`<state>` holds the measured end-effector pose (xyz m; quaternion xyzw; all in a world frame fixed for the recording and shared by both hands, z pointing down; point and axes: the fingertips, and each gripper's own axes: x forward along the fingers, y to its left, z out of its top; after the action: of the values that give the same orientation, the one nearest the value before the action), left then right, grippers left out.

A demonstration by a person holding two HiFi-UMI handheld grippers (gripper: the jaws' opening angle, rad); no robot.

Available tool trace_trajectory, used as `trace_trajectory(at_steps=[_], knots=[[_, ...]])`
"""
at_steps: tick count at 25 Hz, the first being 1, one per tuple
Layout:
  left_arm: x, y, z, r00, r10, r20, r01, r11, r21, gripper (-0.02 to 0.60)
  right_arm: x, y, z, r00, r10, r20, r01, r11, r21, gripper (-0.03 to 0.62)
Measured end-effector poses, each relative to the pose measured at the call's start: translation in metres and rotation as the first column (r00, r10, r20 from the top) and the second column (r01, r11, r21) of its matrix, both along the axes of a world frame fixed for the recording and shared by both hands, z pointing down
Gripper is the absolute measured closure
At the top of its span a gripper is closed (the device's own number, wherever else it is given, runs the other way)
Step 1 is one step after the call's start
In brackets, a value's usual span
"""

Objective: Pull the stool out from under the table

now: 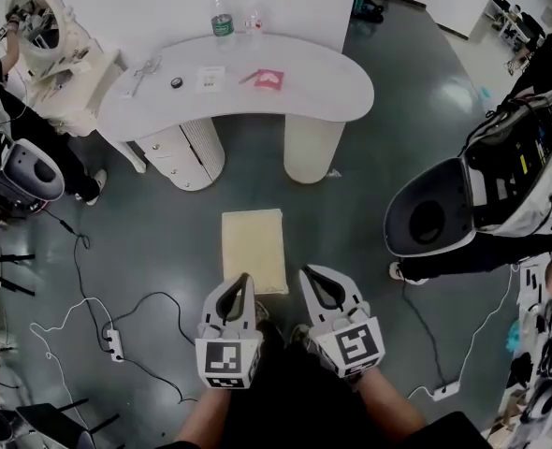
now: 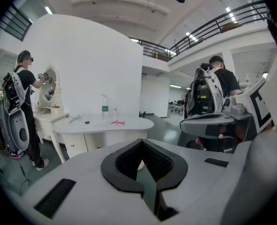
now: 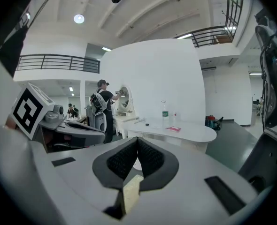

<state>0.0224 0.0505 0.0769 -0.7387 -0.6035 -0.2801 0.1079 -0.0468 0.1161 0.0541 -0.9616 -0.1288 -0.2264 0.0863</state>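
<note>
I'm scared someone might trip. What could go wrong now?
The cables and power strip lie on the floor near the stool; feet might catch them. A person stands close on the right and could get bumped. Knocking the table might tip the bottle.

Bright, even ceiling lighting (floor glare at right); fisheye edges, dark corners.
</note>
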Motion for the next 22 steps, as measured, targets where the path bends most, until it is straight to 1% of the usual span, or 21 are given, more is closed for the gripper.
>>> trace_trajectory(at_steps=[4, 7, 11, 13, 16, 19, 22], knots=[[-0.019, -0.016, -0.028, 0.998, -0.054, -0.026, 0.053, 0.998, -0.036, 0.575, -0.023, -0.017, -0.026, 0.999, -0.034, -0.024, 0.034, 0.999, -0.026, 0.588], [-0.026, -0.027, -0.047, 0.996, -0.078, -0.034, 0.076, 0.995, -0.058, 0.575, -0.032, -0.03, -0.046, 0.999, -0.036, -0.041, 0.035, 0.999, -0.037, 0.588], [-0.025, -0.039, -0.066, 0.994, -0.093, -0.057, 0.088, 0.992, -0.09, 0.575, -0.033, -0.043, -0.063, 0.998, -0.034, -0.054, 0.031, 0.998, -0.05, 0.588], [-0.026, -0.044, -0.072, 0.995, -0.081, -0.063, 0.074, 0.992, -0.104, 0.575, -0.032, -0.048, -0.069, 0.998, -0.03, -0.057, 0.027, 0.998, -0.054, 0.588], [-0.015, -0.048, -0.076, 0.996, -0.061, -0.063, 0.054, 0.992, -0.112, 0.575, -0.022, -0.052, -0.075, 0.998, -0.019, -0.06, 0.015, 0.998, -0.065, 0.588], [0.005, -0.048, -0.078, 0.995, -0.062, -0.073, 0.053, 0.991, -0.127, 0.575, -0.006, -0.054, -0.078, 0.999, -0.018, -0.052, 0.013, 0.997, -0.081, 0.588], [0.021, -0.046, -0.08, 0.994, -0.069, -0.08, 0.057, 0.988, -0.147, 0.575, 0.007, -0.055, -0.08, 0.998, -0.002, -0.067, -0.004, 0.997, -0.082, 0.588]])
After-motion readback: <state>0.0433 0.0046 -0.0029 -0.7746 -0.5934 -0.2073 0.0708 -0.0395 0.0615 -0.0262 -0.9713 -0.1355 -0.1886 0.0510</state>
